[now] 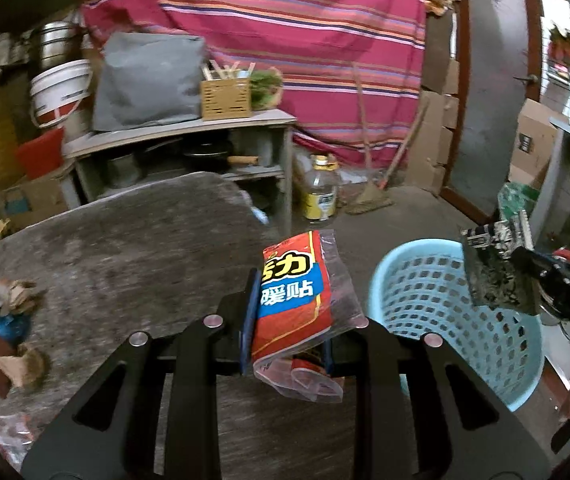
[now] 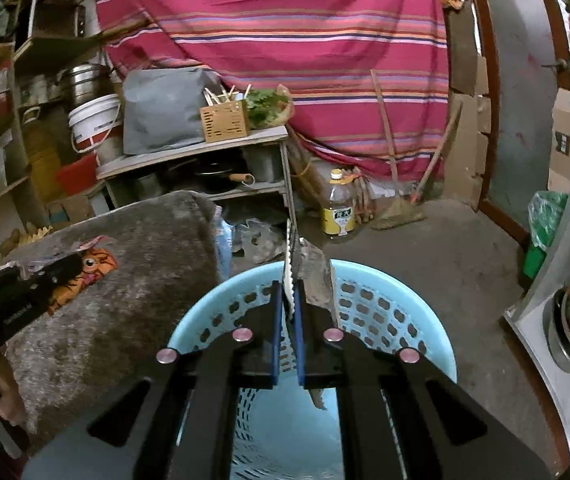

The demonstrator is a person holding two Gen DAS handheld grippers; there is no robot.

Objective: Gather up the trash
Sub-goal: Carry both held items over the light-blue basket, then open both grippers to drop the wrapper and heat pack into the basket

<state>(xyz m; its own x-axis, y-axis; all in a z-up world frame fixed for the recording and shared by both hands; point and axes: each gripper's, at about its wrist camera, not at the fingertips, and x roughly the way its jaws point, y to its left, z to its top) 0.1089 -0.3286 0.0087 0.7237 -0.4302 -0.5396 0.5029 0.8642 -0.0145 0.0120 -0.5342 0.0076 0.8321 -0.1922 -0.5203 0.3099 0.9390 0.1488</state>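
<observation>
The left gripper (image 1: pixel 289 316) has its jaws pinched narrowly on a red and blue plastic wrapper (image 1: pixel 293 300) printed with Chinese characters; the wrapper stands up between the blue pads and a clear crumpled tail hangs below them. It is held over the near right edge of the grey table (image 1: pixel 125 248), just left of the light blue basket (image 1: pixel 425 292), not yet over its rim.

The right gripper (image 2: pixel 288 312) is closed almost fully on a flat dark foil packet (image 2: pixel 313 280) with a white serrated edge, which sticks up between the pads and trails below them. It hangs directly above the open mouth of the light blue basket (image 2: pixel 365 300), whose perforated wall and inside show beneath the fingers.

More trash remains on the table's far left: crumpled paper and wrappers (image 1: pixel 1 300). The table's right edge nearly meets the basket. Beyond the basket the concrete floor (image 2: pixel 425 248) lies open as far as a yellow-labelled oil bottle (image 2: pixel 339 208) and a broom (image 2: pixel 401 204) against the striped cloth (image 2: pixel 285 40). A metal cabinet (image 2: pixel 565 280) closes in the right side.
</observation>
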